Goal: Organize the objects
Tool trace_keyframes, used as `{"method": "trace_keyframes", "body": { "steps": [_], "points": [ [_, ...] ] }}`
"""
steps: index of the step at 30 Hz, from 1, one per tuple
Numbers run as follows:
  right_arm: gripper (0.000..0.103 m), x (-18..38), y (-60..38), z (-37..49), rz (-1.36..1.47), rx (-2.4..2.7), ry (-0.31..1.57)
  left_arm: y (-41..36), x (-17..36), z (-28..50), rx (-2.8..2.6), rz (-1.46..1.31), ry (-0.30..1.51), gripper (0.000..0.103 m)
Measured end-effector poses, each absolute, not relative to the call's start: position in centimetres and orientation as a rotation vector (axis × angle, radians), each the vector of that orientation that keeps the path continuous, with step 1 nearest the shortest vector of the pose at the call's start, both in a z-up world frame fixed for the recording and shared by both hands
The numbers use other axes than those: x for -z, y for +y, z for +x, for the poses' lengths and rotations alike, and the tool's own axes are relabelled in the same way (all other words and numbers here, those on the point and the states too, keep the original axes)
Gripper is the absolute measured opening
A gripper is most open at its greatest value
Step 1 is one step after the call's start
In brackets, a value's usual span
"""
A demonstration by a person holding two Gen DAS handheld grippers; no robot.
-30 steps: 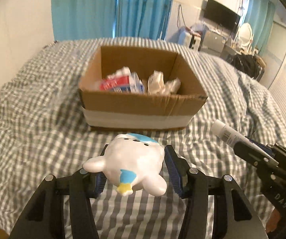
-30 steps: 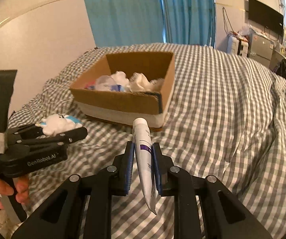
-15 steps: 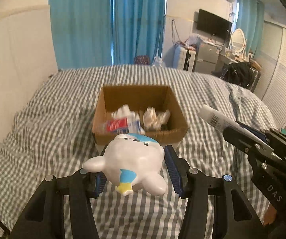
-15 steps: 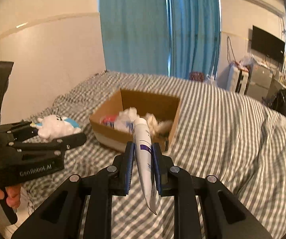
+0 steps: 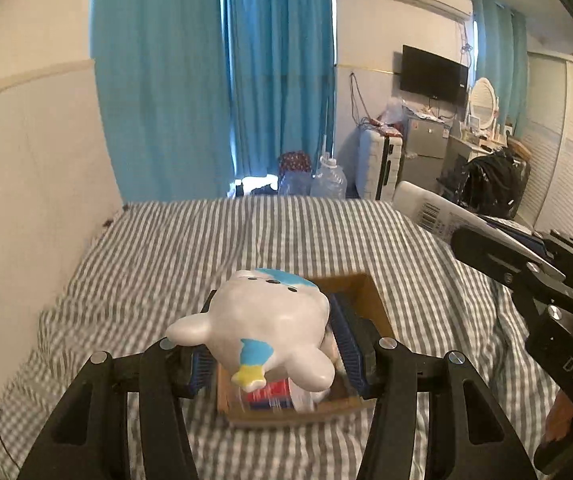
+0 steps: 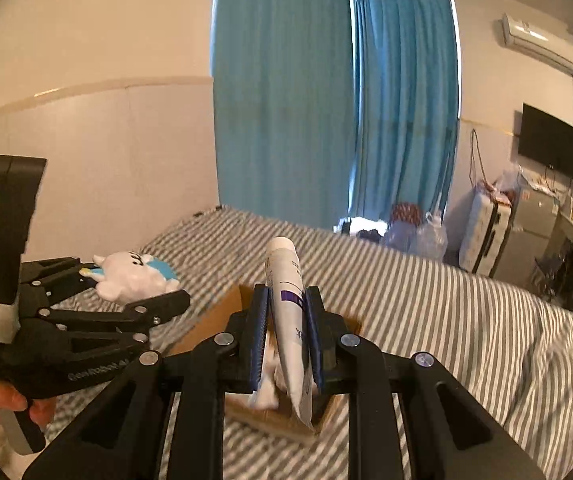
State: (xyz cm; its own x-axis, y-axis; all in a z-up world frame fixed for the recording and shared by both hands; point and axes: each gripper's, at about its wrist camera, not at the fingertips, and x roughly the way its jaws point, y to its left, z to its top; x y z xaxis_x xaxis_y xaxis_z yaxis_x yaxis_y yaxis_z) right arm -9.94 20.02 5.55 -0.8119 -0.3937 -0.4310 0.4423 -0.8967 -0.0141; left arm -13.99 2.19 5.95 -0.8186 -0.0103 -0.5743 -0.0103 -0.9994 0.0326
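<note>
My left gripper is shut on a white toy figure with blue patches, held above the cardboard box. The toy also shows in the right wrist view. My right gripper is shut on a white tube with a purple band, also over the box; the tube shows at the right of the left wrist view. The box holds crumpled white wrappers and a red-blue packet, mostly hidden behind the grippers.
The box sits on a bed with a grey-white checked cover. Blue curtains hang behind. Water bottles, a suitcase, a TV and a dark bag stand beyond the bed at the right.
Both grippers have risen and moved forward over the box, still holding the toy and the tube. The box now lies below and behind the fingers.
</note>
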Motion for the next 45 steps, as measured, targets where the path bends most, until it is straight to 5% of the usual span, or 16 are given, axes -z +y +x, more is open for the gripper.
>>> {"method": "trace_keyframes", "body": {
  "steps": [8, 20, 30, 32, 34, 37, 45],
  "points": [
    [0.018, -5.2, 18.0, -17.6, 0.622, 2.638, 0.166, 1.9, -3.3, -20.1, 2.948, 0.991, -0.068, 0.054],
    [0.018, 5.0, 17.5, -24.1, 0.896, 2.556, 0.114, 2.1, 7.2, -24.7, 2.838, 1.301, -0.088, 0.054],
    [0.018, 9.9, 17.0, -26.1, 1.019, 2.521, 0.141, 2.8, 10.6, -25.1, 2.812, 1.411, -0.129, 0.056],
    [0.027, 10.3, 16.9, -26.4, 1.036, 2.522, 0.132, 3.1, 10.9, -25.0, 2.802, 1.418, -0.148, 0.059],
    [0.053, 10.1, 17.1, -26.5, 1.041, 2.539, 0.122, 3.2, 10.7, -24.8, 2.807, 1.399, -0.175, 0.073],
    [0.068, 9.0, 17.7, -26.1, 1.010, 2.583, 0.099, 3.6, 9.3, -23.9, 2.843, 1.315, -0.212, 0.089],
    [0.082, 2.4, 20.1, -23.6, 0.878, 2.692, 0.062, 3.5, 1.8, -20.9, 2.900, 1.122, -0.138, 0.101]
  ]
}}
